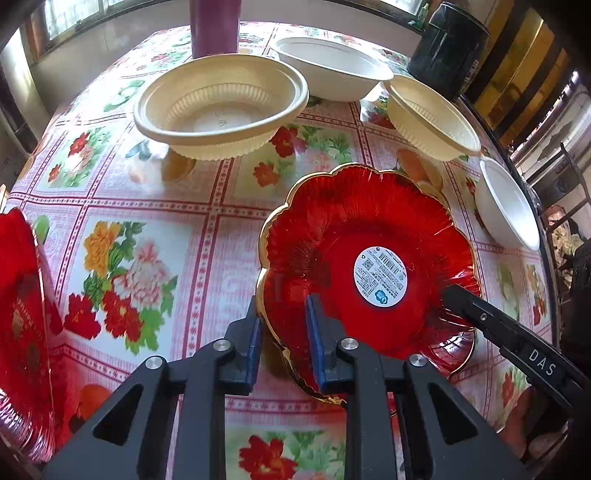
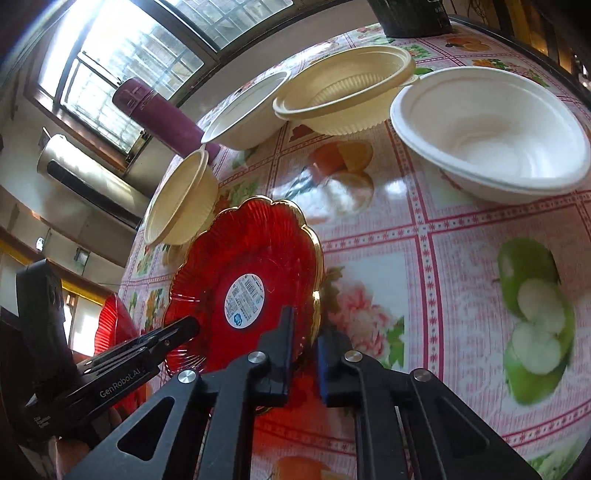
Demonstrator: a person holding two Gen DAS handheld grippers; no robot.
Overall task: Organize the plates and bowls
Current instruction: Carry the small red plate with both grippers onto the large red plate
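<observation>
Two hand-held grippers pinch one red plate [image 1: 354, 258], tilted above the table [image 1: 166, 206]. Left hand-held gripper [image 1: 282, 332]: jaws narrowed on the plate's gold rim. Right hand-held gripper [image 2: 304, 350]: jaws likewise closed across the opposite rim. Beyond: cream bowls [image 1: 221, 107], white bowls [image 2: 491, 133]. Second red plate [image 1: 22, 325] far left.

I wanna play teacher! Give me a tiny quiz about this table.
1. True or false: the red plate has a round sticker on it.
2. The tall bottle is: A green, B purple, C blue.
3. Fill in: the left gripper and right gripper each straddle the plate's gold ___.
Key: 1 true; 2 B; 3 rim.
</observation>
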